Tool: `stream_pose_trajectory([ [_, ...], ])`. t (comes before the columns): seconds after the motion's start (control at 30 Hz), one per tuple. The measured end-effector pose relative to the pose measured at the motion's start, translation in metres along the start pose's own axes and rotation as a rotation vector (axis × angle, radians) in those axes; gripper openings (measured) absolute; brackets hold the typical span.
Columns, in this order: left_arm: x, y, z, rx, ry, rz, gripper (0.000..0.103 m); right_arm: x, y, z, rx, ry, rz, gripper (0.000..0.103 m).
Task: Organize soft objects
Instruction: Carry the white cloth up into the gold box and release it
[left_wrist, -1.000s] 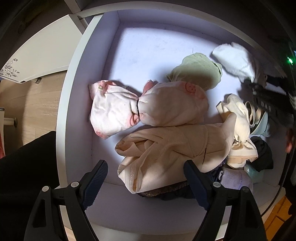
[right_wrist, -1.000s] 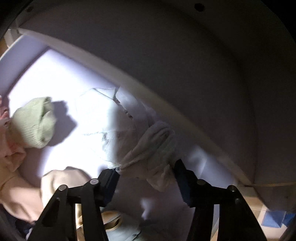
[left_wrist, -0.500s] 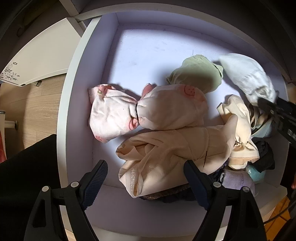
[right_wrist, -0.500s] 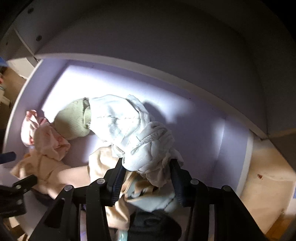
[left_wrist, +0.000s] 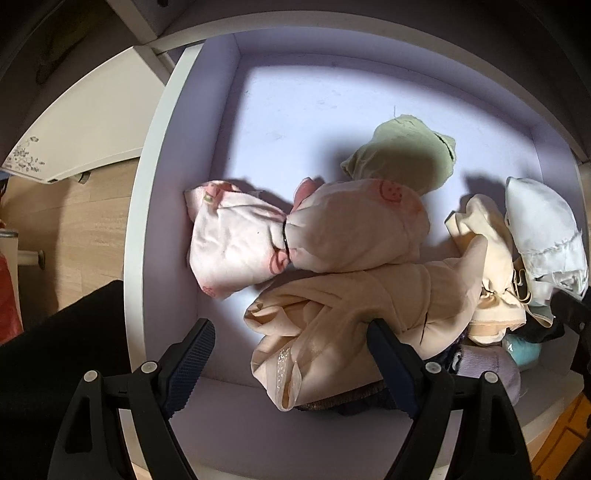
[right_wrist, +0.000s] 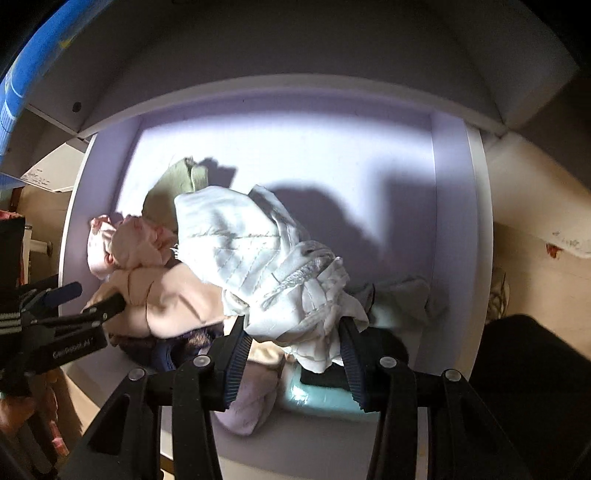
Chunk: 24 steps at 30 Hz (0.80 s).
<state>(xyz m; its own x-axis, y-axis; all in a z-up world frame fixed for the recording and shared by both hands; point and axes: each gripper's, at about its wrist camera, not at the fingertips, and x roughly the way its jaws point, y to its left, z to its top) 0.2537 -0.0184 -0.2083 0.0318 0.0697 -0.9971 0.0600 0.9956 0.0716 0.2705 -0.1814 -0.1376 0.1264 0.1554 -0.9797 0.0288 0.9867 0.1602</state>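
An open white drawer (left_wrist: 155, 184) holds loose soft clothes. My right gripper (right_wrist: 291, 325) is shut on a crumpled white cloth (right_wrist: 258, 251), held above the pile at the drawer's right; the white cloth (left_wrist: 543, 229) also shows in the left wrist view. My left gripper (left_wrist: 288, 332) hangs open over a beige garment (left_wrist: 351, 302), with nothing pressed between its pads. A pink patterned garment (left_wrist: 236, 243) tied in the middle lies at the left. Behind it sits a pale green cloth (left_wrist: 402, 155).
A cream cloth (left_wrist: 487, 236), a lilac sock (left_wrist: 491, 369), a teal item (right_wrist: 321, 398), a grey cloth (right_wrist: 402, 299) and dark clothing crowd the drawer's front right. The drawer's back floor (left_wrist: 314, 92) lies bare. A white panel (left_wrist: 85, 122) and wooden floor are outside on the left.
The right gripper has closed on the white cloth, lifted it from the drawer's back right and carried it forward over the pile, rolling as it went. The left gripper stayed put.
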Motion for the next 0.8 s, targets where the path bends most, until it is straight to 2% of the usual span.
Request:
stream_pose_trajectory([
  [0.07,0.0,-0.003,0.003,0.001,0.002,0.0,0.086,-0.007,-0.002,0.0,0.008,-0.01,0.01,0.047],
  [0.1,0.001,-0.004,0.003,-0.002,0.005,-0.002,0.086,-0.026,-0.003,-0.004,0.015,-0.016,0.02,0.047],
  [0.23,0.005,-0.006,0.002,0.006,0.015,-0.001,0.086,-0.023,-0.004,-0.004,0.056,-0.04,0.072,0.047],
  [0.43,0.007,-0.017,-0.002,0.042,0.016,-0.002,0.086,-0.044,0.0,-0.013,0.079,-0.089,0.164,0.047],
  [0.57,0.008,-0.025,-0.006,0.061,0.017,-0.001,0.086,-0.079,0.004,-0.021,0.056,-0.14,0.225,0.047],
  [0.8,0.008,-0.028,-0.008,0.071,0.013,0.008,0.086,-0.18,0.018,-0.023,-0.062,-0.294,0.293,0.047],
])
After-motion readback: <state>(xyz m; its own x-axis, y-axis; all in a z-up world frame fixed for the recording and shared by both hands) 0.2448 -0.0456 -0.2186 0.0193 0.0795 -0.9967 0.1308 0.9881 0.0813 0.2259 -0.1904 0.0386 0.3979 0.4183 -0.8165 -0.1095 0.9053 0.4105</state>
